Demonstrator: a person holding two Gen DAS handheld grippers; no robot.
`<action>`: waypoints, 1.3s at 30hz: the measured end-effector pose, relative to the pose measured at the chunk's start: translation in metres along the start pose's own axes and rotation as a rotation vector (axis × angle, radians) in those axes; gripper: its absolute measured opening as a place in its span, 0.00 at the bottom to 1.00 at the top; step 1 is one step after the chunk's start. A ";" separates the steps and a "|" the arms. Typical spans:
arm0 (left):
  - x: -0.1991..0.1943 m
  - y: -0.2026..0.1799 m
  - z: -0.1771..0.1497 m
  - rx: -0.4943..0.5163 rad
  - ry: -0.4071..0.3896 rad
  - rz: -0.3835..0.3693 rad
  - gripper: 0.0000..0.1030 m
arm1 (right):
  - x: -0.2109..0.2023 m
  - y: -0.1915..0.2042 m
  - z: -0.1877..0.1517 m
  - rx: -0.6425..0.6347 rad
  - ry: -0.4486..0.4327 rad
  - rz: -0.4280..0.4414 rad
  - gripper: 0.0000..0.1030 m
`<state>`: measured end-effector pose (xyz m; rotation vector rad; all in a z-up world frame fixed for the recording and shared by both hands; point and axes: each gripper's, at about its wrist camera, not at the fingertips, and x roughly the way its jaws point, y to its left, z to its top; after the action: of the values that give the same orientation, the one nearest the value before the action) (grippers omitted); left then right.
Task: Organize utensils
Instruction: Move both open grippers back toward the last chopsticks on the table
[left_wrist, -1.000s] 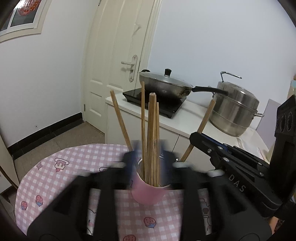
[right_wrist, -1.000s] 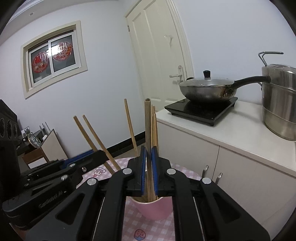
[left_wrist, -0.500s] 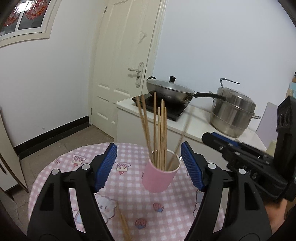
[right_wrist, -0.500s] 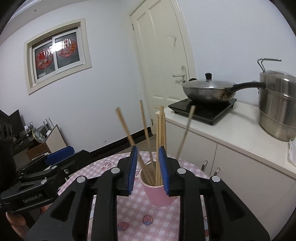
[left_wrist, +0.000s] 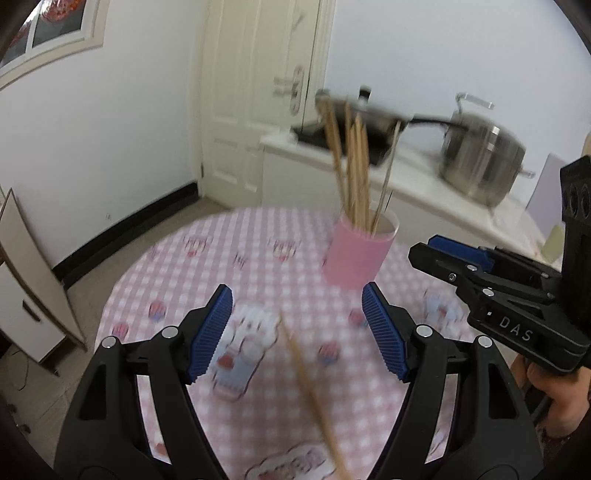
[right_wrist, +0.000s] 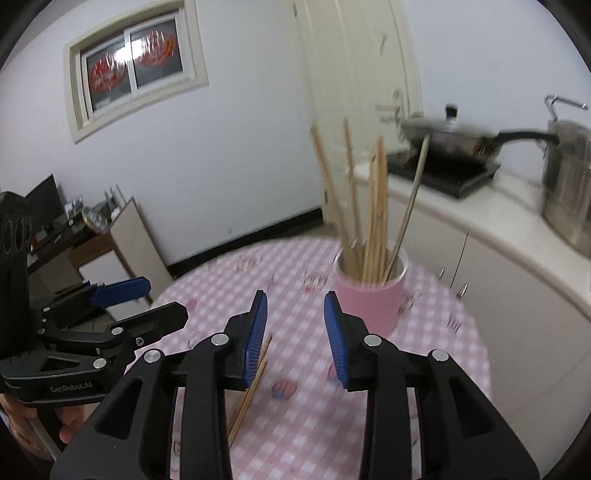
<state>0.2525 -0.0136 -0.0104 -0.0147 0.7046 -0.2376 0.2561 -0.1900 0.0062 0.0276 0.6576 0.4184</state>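
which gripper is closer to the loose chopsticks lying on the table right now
Left. The loose chopsticks lie between and just beyond the open left gripper. The right gripper, its jaws opening and empty, sits beside them; they lie under its left finger.

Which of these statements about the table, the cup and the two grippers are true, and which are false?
1. The pink cup stands upright on the checked tablecloth. True.
2. The cup is empty. False: wooden chopsticks stand in it.
3. The right gripper clamps a chopstick. False: its jaws are opening with nothing between them.
4. Loose chopsticks lie on the cloth. True.
5. The left gripper holds the cup. False: it is open, apart from the cup.
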 end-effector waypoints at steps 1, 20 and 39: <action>0.004 0.005 -0.007 -0.005 0.028 0.014 0.70 | 0.004 0.002 -0.004 0.002 0.019 0.007 0.31; 0.052 0.064 -0.078 -0.150 0.230 0.015 0.70 | 0.093 0.035 -0.080 0.006 0.387 0.050 0.32; 0.054 0.065 -0.086 -0.131 0.237 0.026 0.71 | 0.106 0.041 -0.088 -0.050 0.402 0.004 0.34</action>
<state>0.2508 0.0438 -0.1162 -0.1042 0.9552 -0.1696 0.2636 -0.1207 -0.1190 -0.1057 1.0428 0.4489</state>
